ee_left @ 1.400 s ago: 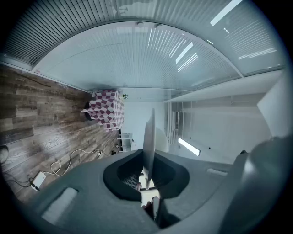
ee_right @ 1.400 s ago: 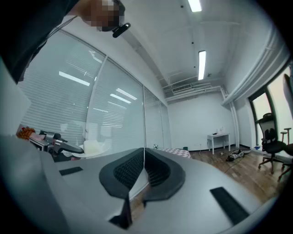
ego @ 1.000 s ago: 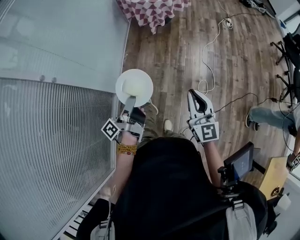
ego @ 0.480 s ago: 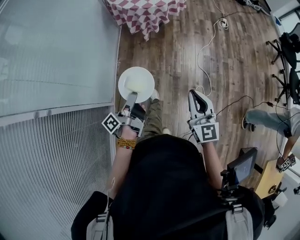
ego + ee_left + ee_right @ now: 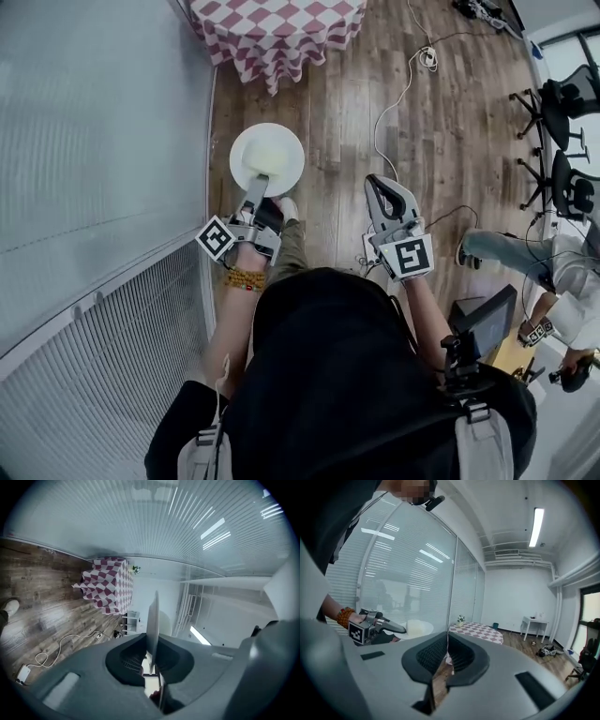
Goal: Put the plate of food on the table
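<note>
White plate (image 5: 267,159) with a pale heap of food hangs over the wooden floor (image 5: 450,112) in the head view, its near rim nipped by the left gripper (image 5: 256,187), well apart from the checked-cloth table (image 5: 277,28), with the right gripper (image 5: 378,186) off to its right. From the left gripper view the plate shows edge-on, the jaws clamped on its rim, the table beyond it. From the right gripper view the jaws are pressed together on nothing, the plate at left and the table ahead.

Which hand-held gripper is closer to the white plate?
Left. The left hand-held gripper clamps the plate by its near rim; the right hand-held gripper hangs off to its right, not touching it.
</note>
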Demonstrator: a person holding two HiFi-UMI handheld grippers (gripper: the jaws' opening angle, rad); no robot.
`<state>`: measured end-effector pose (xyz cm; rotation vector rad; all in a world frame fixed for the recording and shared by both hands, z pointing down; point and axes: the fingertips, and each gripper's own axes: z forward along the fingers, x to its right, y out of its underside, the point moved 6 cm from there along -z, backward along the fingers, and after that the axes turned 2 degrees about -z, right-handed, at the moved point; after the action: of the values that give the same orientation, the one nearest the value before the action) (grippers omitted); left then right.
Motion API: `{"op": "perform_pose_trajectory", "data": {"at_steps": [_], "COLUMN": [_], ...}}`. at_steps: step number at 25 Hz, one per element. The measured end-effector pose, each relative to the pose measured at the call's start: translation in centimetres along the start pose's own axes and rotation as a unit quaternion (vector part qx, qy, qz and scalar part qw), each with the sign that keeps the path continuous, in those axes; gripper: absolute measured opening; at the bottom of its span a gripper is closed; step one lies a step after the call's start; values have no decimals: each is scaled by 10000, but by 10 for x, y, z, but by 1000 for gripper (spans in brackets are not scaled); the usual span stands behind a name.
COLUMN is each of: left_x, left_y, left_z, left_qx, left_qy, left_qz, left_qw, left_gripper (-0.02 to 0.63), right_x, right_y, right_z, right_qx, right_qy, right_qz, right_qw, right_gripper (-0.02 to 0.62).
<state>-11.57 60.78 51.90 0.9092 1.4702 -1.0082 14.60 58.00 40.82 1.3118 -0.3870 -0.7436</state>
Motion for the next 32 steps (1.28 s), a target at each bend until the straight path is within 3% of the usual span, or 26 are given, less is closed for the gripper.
{"op": "perform_pose_trajectory", "data": {"at_steps": [4, 9, 15, 19, 25, 29, 32], "left_x": [-13, -28, -35, -35, -26, -20, -17], "left_y": [-32, -57, -74, -90, -120, -131, -135], "left_z": [25, 48, 97, 148, 243, 322, 381], "left_qx": [-103, -254, -235, -125, 401, 246, 322], "left_qy": [-14, -529, -670, -770, -970, -1058, -837], "left_qz": [-251, -120, -160, 11, 226, 436, 357], "left_qw": [9996, 9982, 9973, 9970, 9942, 9931, 9953], "left_gripper": [21, 21, 21, 21, 21, 21, 21], "right_x": [13, 19, 60, 107, 200, 268, 316], "right_y": [-9, -14, 1, 6, 2, -5, 3], "right_z": [49, 76, 116, 170, 272, 318, 341], "right_qx": [-51, -75, -268, -318, -164, -161, -244], "right_qy": [-16, 45, 159, 64, 194, 145, 214], "right_qz": [65, -466, -205, -47, 467, 633, 701], "right_qw": [10000, 9989, 9993, 9995, 9986, 9978, 9970], "right_gripper": [12, 12, 12, 12, 12, 12, 12]}}
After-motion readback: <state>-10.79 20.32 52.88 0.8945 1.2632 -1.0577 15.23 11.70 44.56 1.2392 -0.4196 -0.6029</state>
